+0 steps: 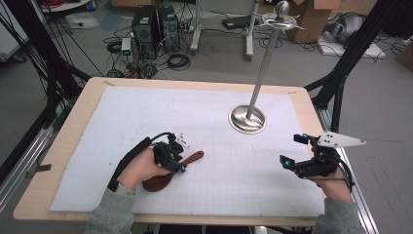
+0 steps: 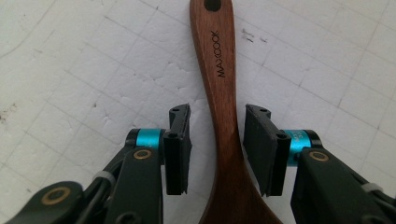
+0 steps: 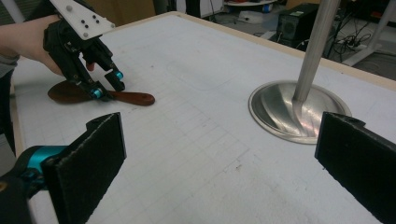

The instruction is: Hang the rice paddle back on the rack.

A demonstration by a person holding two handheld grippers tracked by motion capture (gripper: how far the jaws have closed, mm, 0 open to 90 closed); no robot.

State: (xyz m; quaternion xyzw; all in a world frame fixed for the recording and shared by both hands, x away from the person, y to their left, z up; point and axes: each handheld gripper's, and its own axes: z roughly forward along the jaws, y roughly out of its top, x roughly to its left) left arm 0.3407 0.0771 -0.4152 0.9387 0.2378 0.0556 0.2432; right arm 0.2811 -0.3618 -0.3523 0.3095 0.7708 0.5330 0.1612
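Left claw (image 2: 217, 147) jaws straddling wooden spoon (image 2: 219, 93) handle, pads not touching, right claw (image 3: 219, 168) wide open, empty

You have a dark reddish-brown wooden spoon (image 2: 223, 116) under your left gripper (image 2: 217, 140): smooth, satin-finished wood with a faint grain and a printed brand mark along the handle. The gripper's jaws look like matt black plastic, with anodised-looking teal metal collars and brass-coloured pivot pins. Your right gripper (image 3: 219, 163) carries rough, grainy black pads (image 3: 91, 161). The white mat (image 1: 209, 112) under everything is matt and slightly pebbled, like foam or paper, ruled with a faint grid. The stand (image 1: 247, 118) is brushed, shiny metal. The table (image 1: 78, 112) edge shows pale, matt wood.
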